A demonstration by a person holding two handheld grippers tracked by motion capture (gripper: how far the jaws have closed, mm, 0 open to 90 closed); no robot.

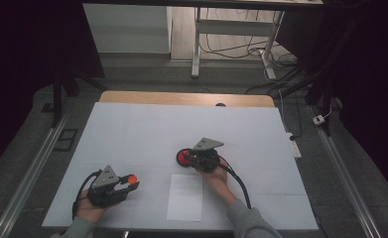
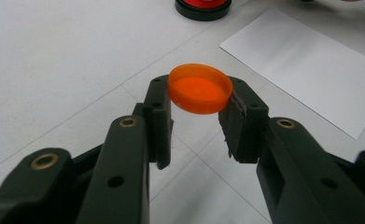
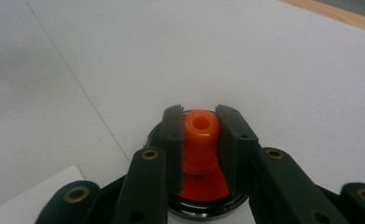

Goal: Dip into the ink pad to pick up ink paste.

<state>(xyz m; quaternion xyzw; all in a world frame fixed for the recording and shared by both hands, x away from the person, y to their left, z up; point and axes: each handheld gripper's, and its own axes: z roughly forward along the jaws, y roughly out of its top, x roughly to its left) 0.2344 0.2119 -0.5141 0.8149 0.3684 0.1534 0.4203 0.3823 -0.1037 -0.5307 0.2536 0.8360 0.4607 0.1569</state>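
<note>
My left claw [image 2: 196, 123] grips the orange cap [image 2: 200, 88], kept off the counter [image 1: 147, 134]. At two o'clock from it, my right claw [image 3: 200, 140] clamps the orange stamp [image 3: 200, 140] on its red pad [image 1: 184, 157], probably for inking.

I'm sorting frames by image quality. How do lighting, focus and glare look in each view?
High view: the white table is evenly lit, surroundings nearly black, mild softness. Left gripper view: the orange cap is sharp and glowing, the left gripper blurs near the lens. Right gripper view: the orange stamp handle in the right gripper is slightly soft; no harsh glare.
</note>
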